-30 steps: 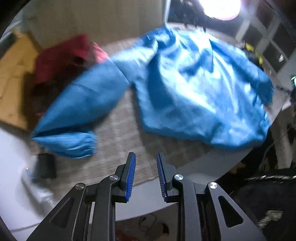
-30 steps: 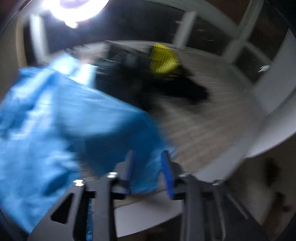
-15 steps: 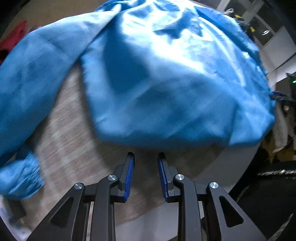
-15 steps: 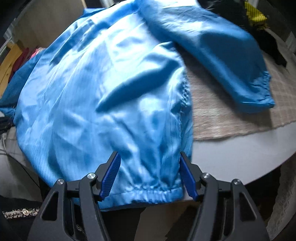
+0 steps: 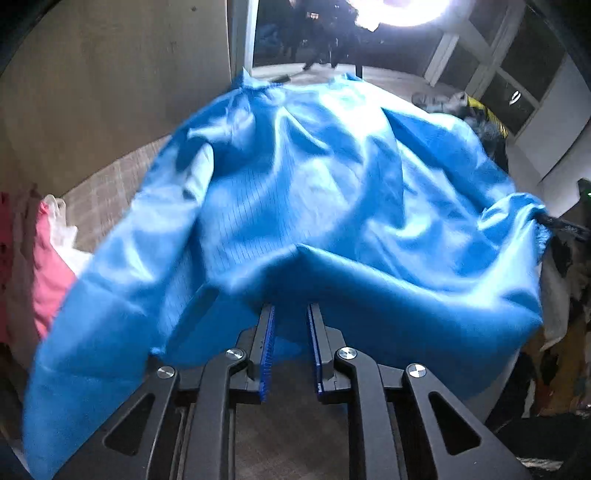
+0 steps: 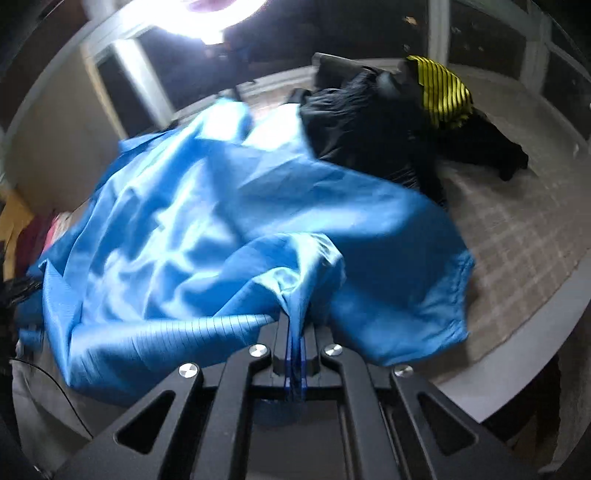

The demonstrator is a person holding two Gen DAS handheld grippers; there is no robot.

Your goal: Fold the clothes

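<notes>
Blue, shiny fabric fills both views: a blue jacket [image 5: 332, 192] lies spread and rumpled over the woven checked mat [image 6: 517, 236] on the round bench [image 6: 546, 325], its lower edge lifted toward the cameras. The right tongs [image 6: 294, 354] are pressed together on a bunched fold of the jacket's hem [image 6: 299, 295], the cloth gathered into a narrow ridge running down between the blue pads. The left tongs [image 5: 290, 325] stand with a gap between their pads [image 5: 267, 354]; the jacket's edge drapes over their tips, and whether they grip any cloth cannot be told. In the left wrist view one sleeve [image 5: 110, 295] hangs down on the left side, beside a pink garment [image 5: 48, 273] and something white behind it. In the right wrist view the other sleeve's cuff [image 6: 454, 295] lies on the mat, and beyond the jacket sits a heap of black clothing [image 6: 376, 125] topped by a yellow-and-black striped piece [image 6: 441, 96]. A bright lamp [image 6: 207, 14] glares overhead.
</notes>
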